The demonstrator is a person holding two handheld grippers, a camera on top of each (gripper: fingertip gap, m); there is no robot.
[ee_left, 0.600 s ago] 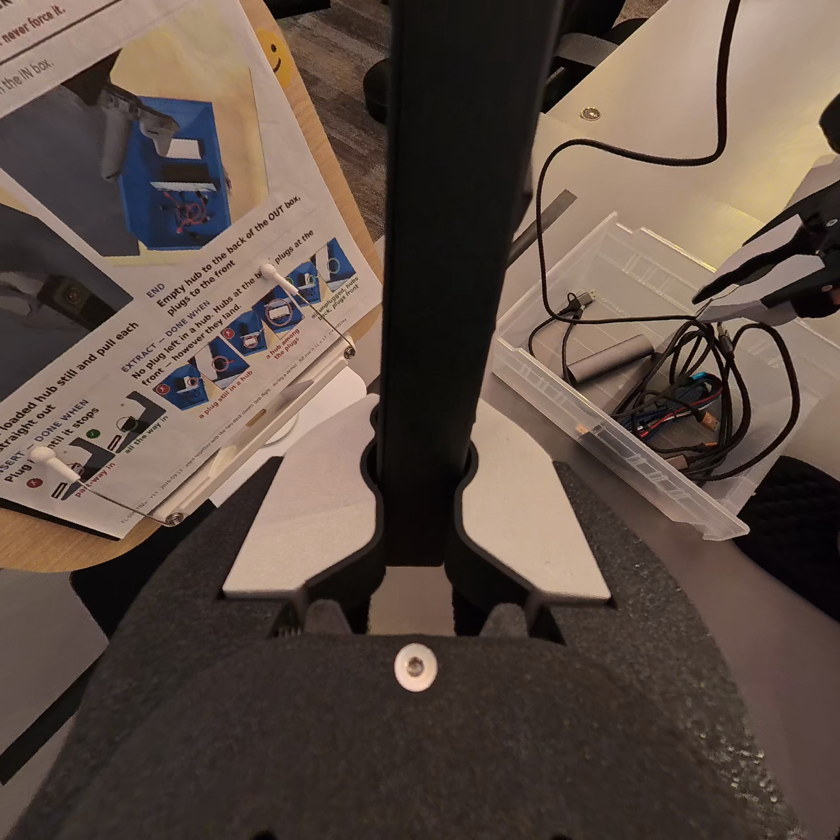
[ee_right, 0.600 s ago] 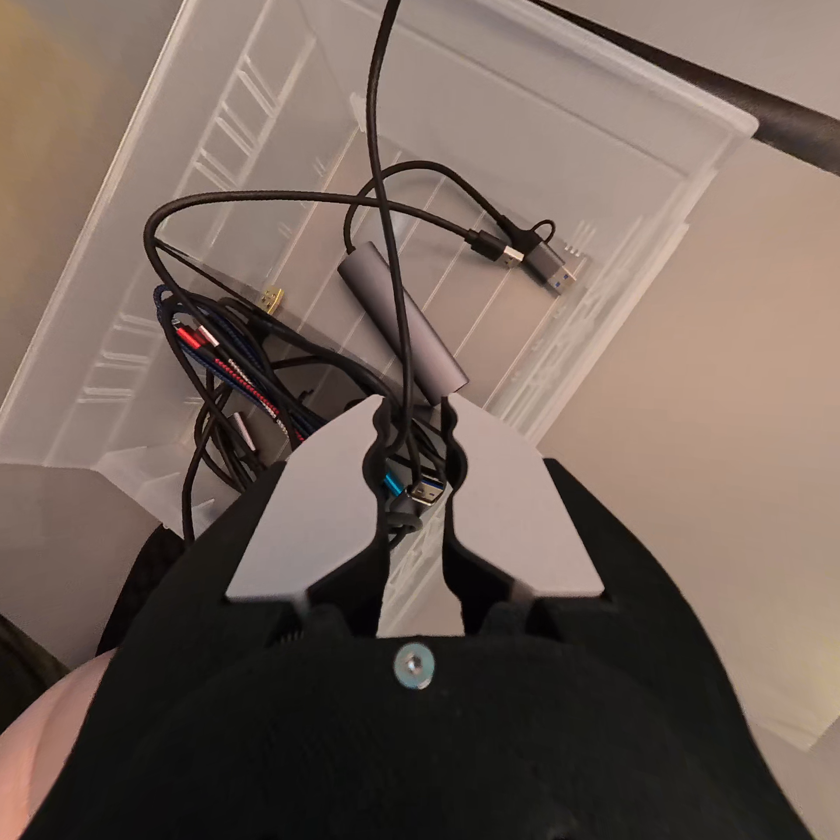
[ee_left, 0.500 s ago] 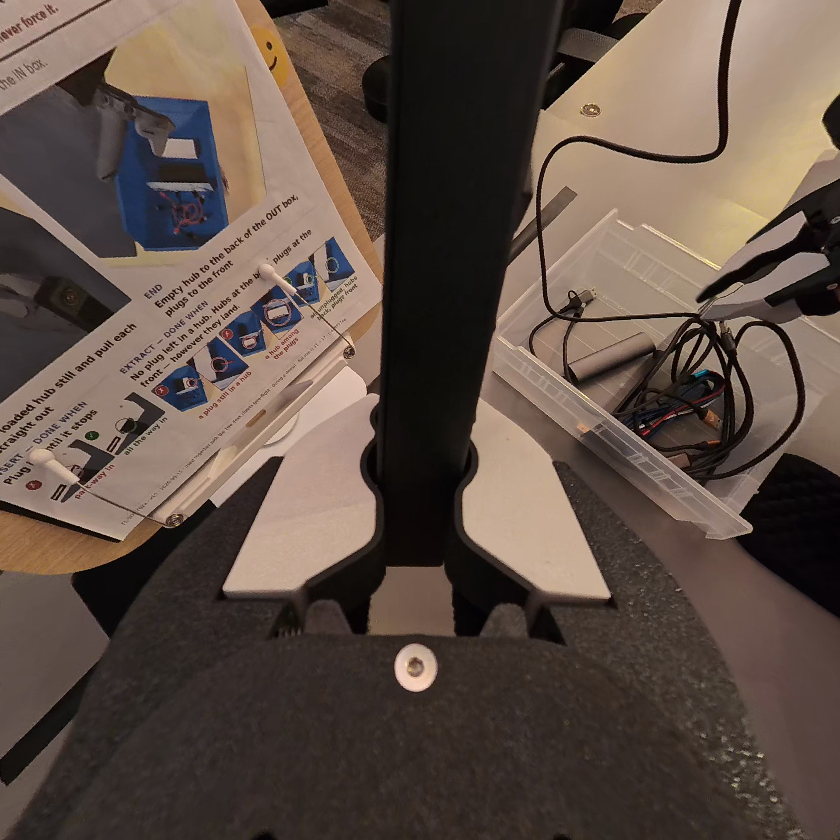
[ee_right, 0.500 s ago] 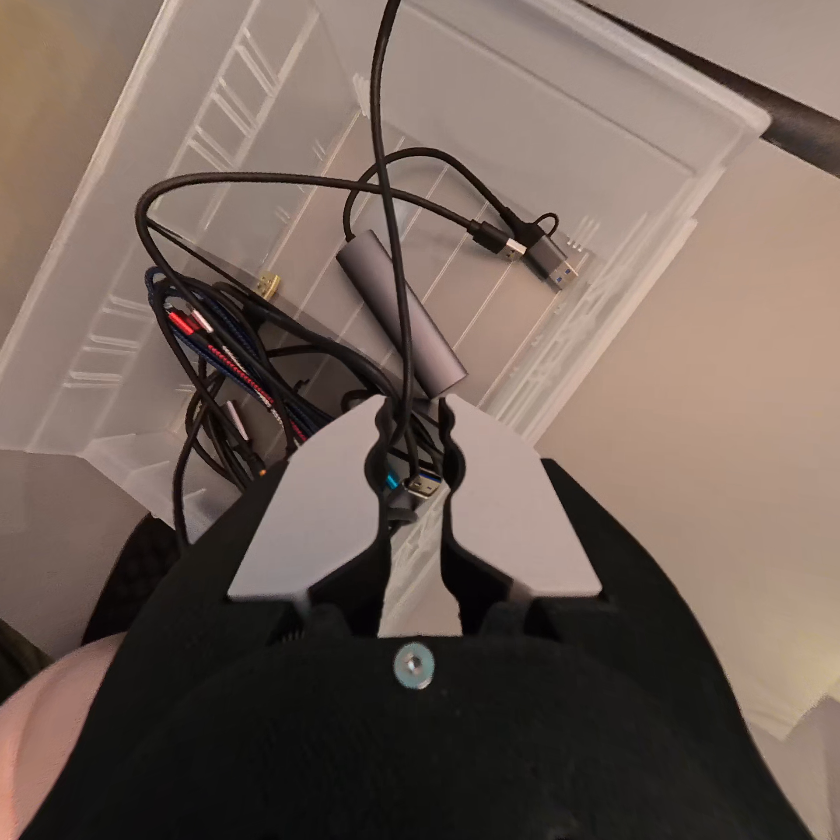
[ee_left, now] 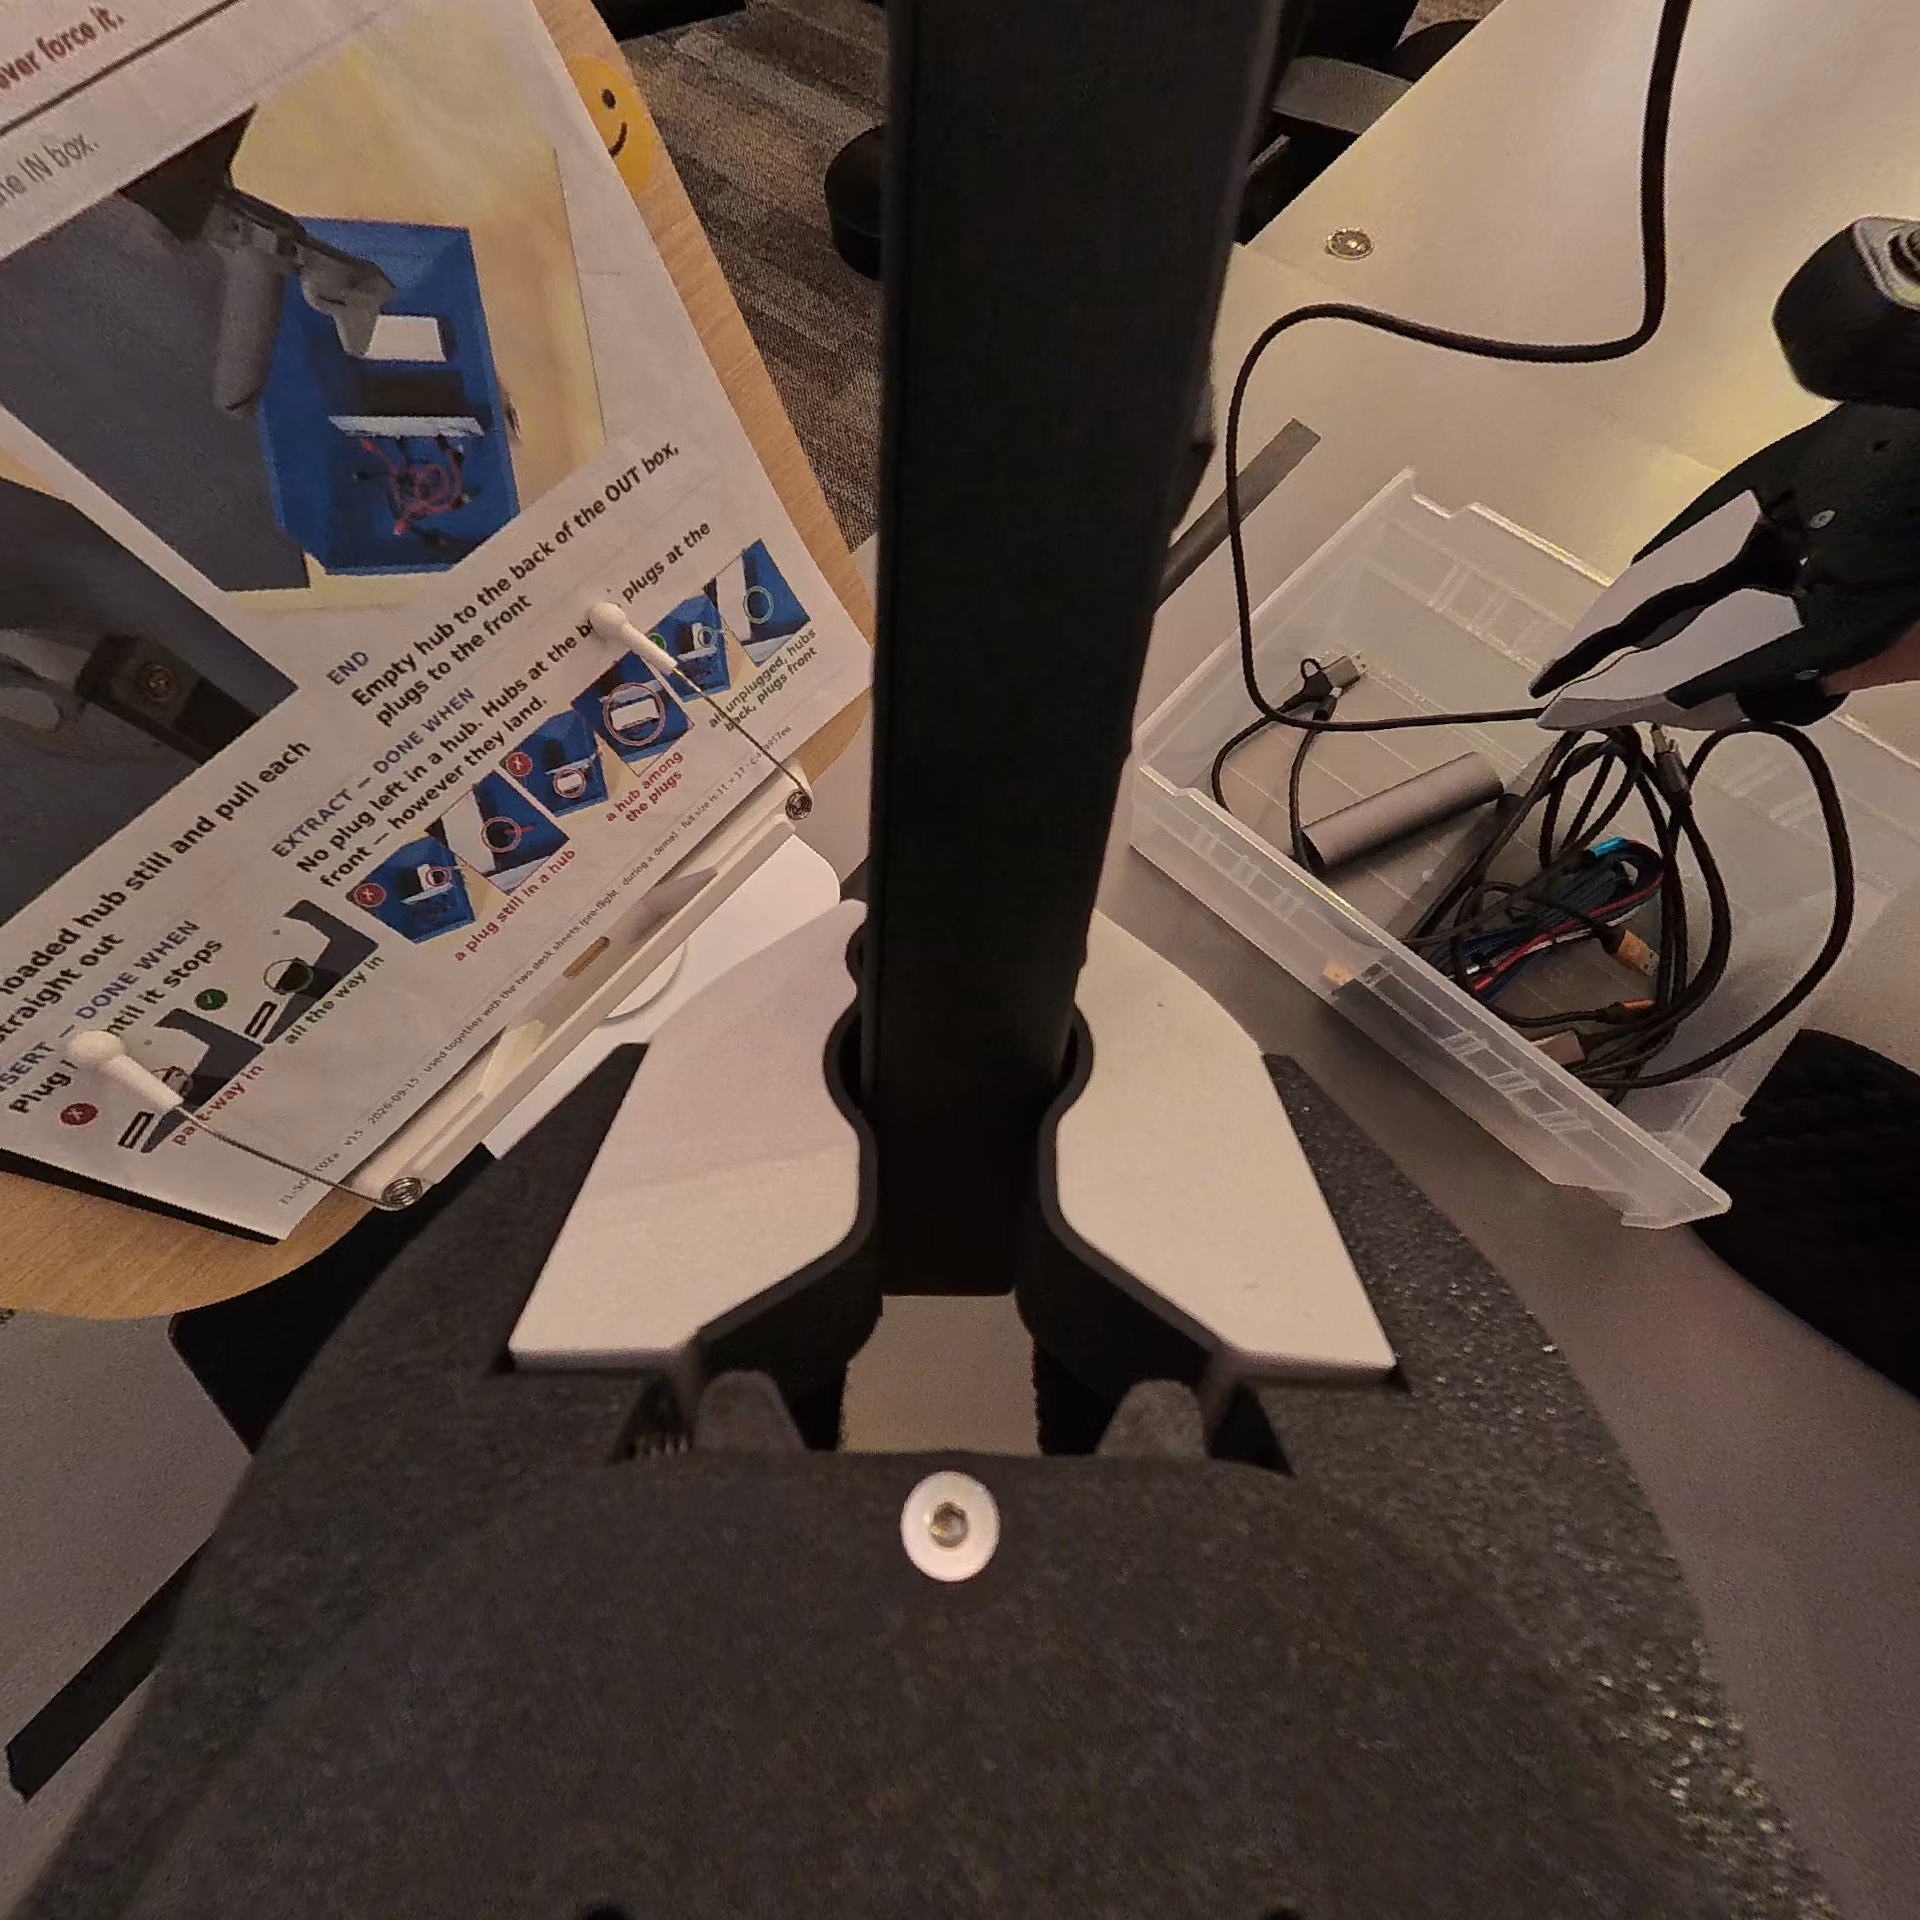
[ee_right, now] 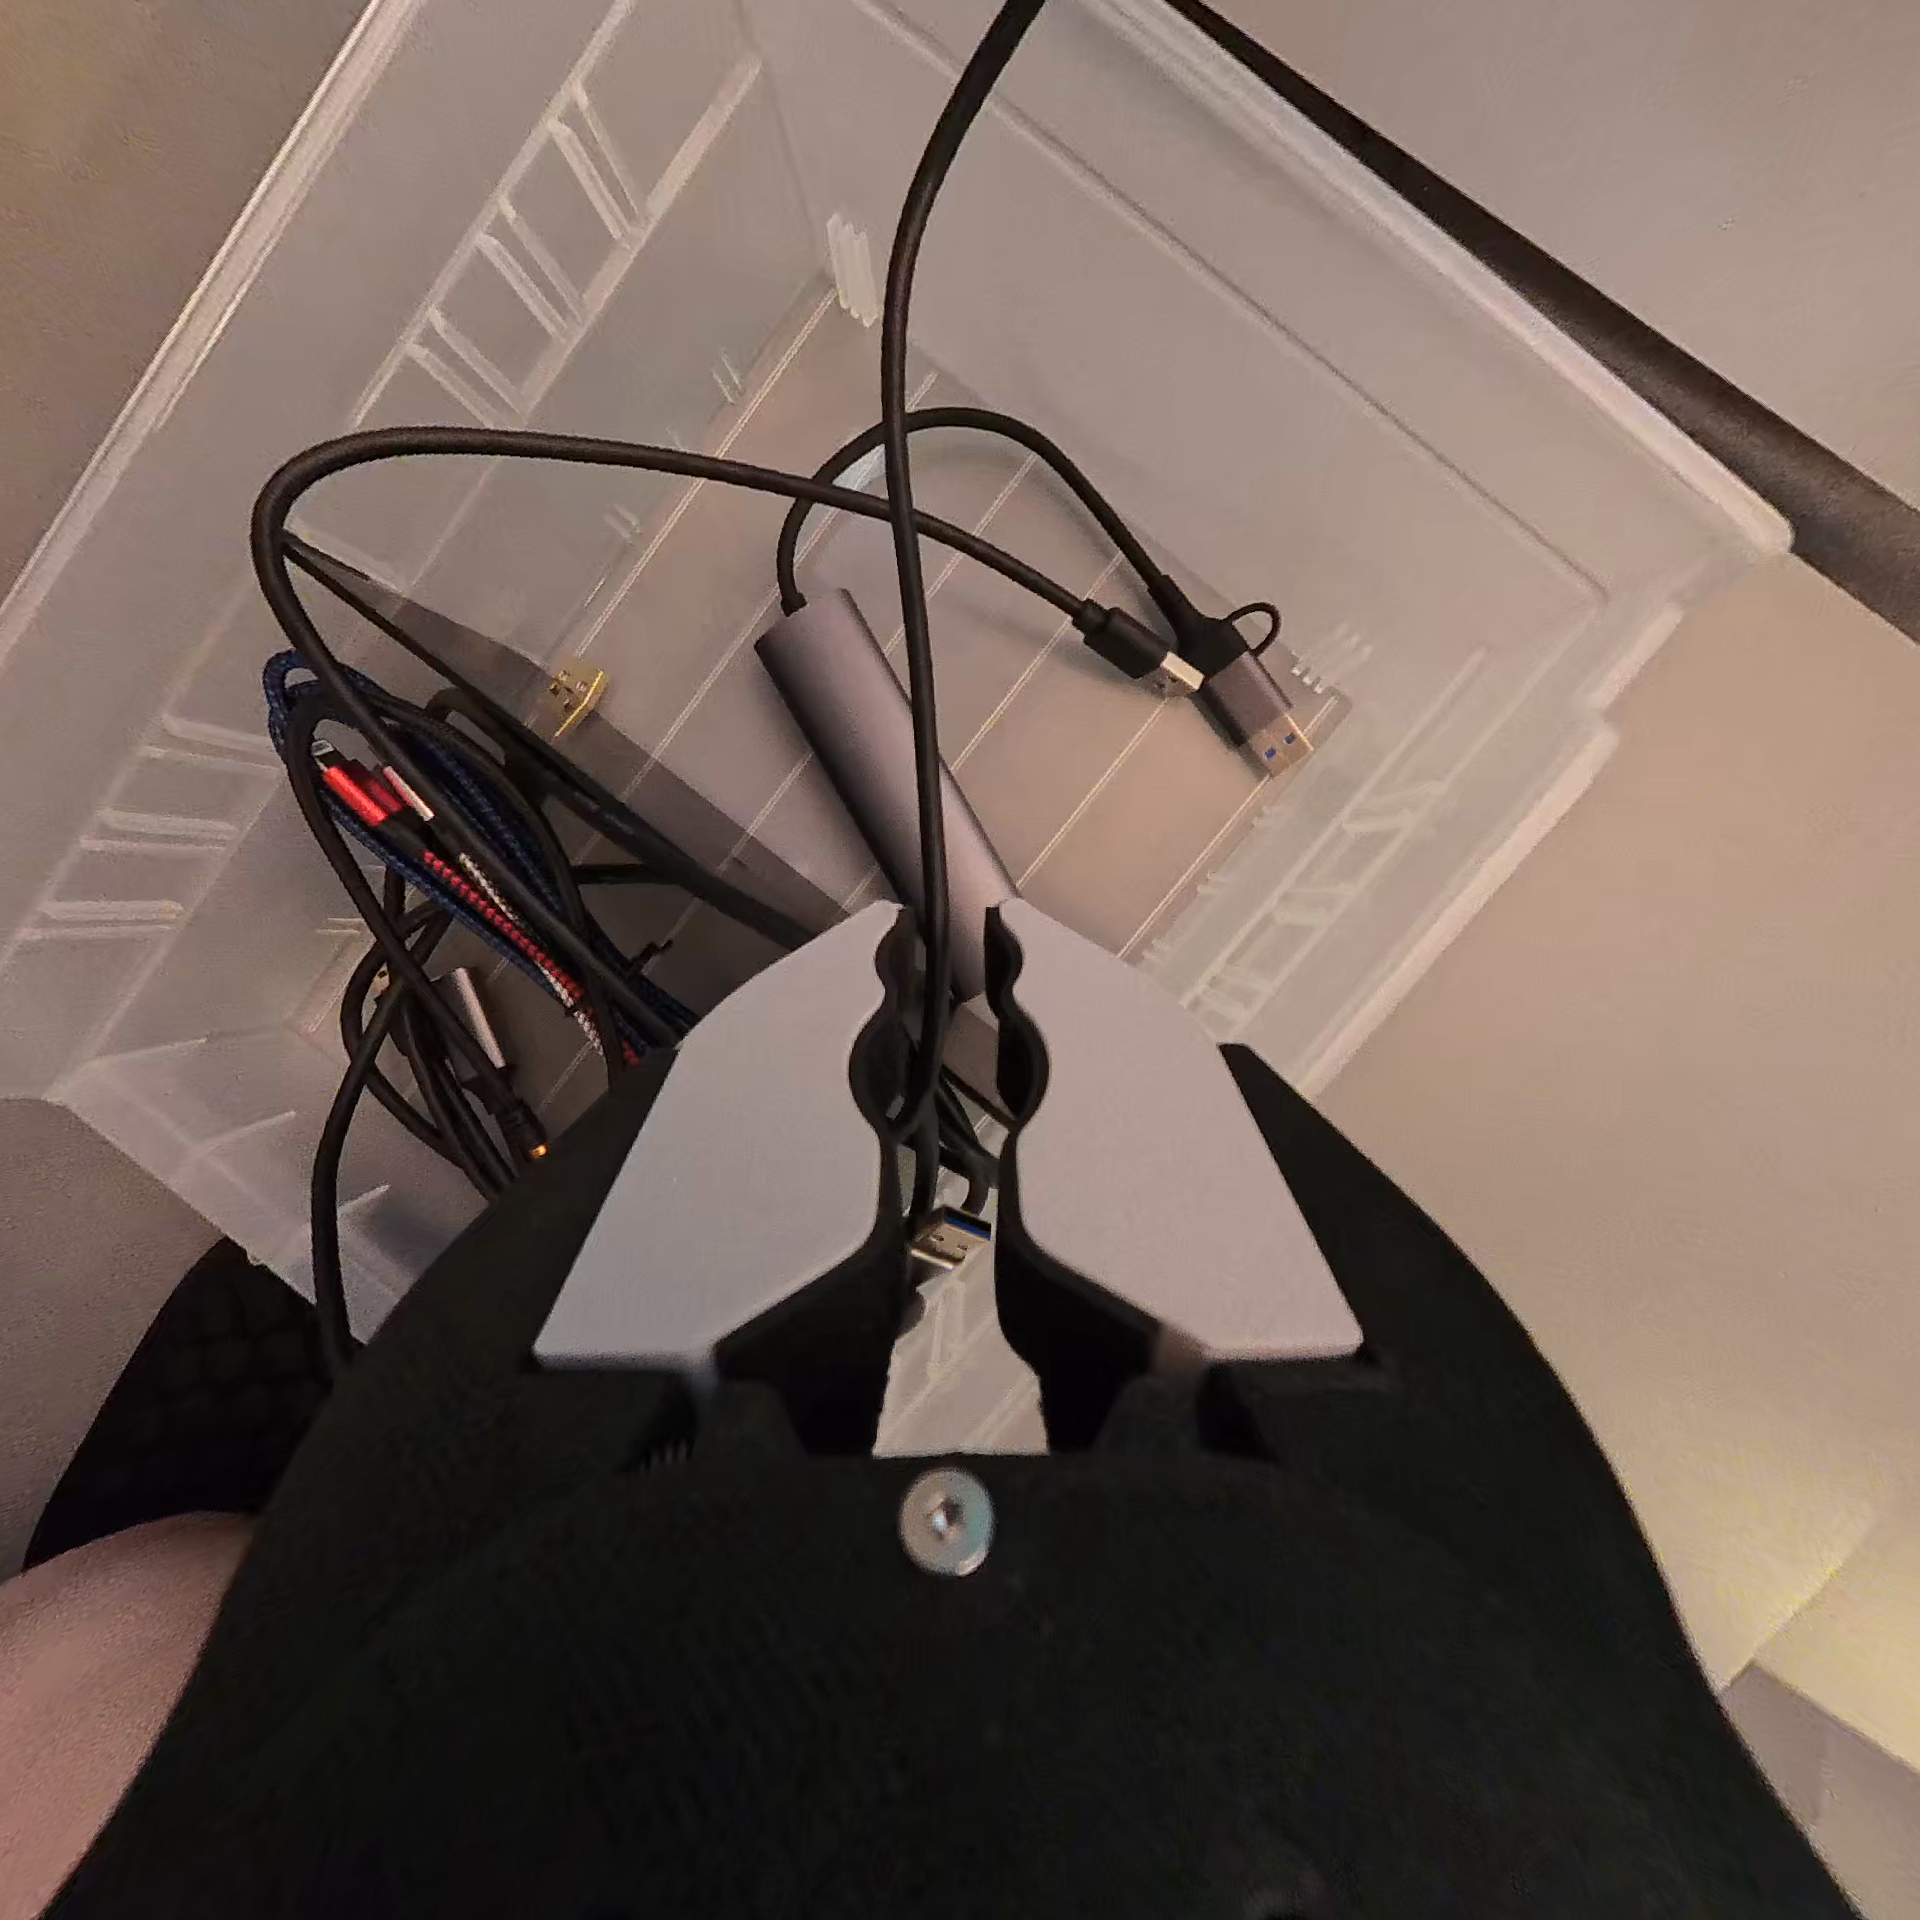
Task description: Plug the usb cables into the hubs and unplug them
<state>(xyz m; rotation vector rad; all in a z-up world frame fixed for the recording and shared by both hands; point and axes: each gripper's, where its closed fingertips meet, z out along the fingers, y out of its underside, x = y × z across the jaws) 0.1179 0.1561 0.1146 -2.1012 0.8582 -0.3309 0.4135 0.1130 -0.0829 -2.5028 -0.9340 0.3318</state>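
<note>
Your left gripper (ee_left: 961, 1049) is clamped on a long black hub (ee_left: 1023, 520), which rises straight toward 12 o'clock and hides the middle of that wrist view. Only this camera shows the printed instruction sheet (ee_left: 343, 582) on its white stand at 10 o'clock, and your right gripper (ee_left: 1558, 701) from outside, at 2 o'clock, poised over the clear plastic bin (ee_left: 1382, 997) with its fingertips close together around a thin black cable (ee_left: 1247, 499). Your right wrist view looks down into that same bin (ee_right: 1299, 312) from above and gives what the left cannot: the right gripper (ee_right: 943, 920) has that black cable (ee_right: 904, 343) running between its jaws, with a silver, blue-tongued USB plug (ee_right: 948, 1242) sitting deeper in the gap, though you cannot tell whether the pads actually pinch it. A grey hub (ee_right: 883, 769) lies on the bin floor just beyond the fingertips at 12 o'clock, its own cable ending in a plug (ee_right: 1262, 717) at 2 o'clock, and a tangle of blue, red and black cables (ee_right: 447, 862) sits at 9 o'clock.
</note>
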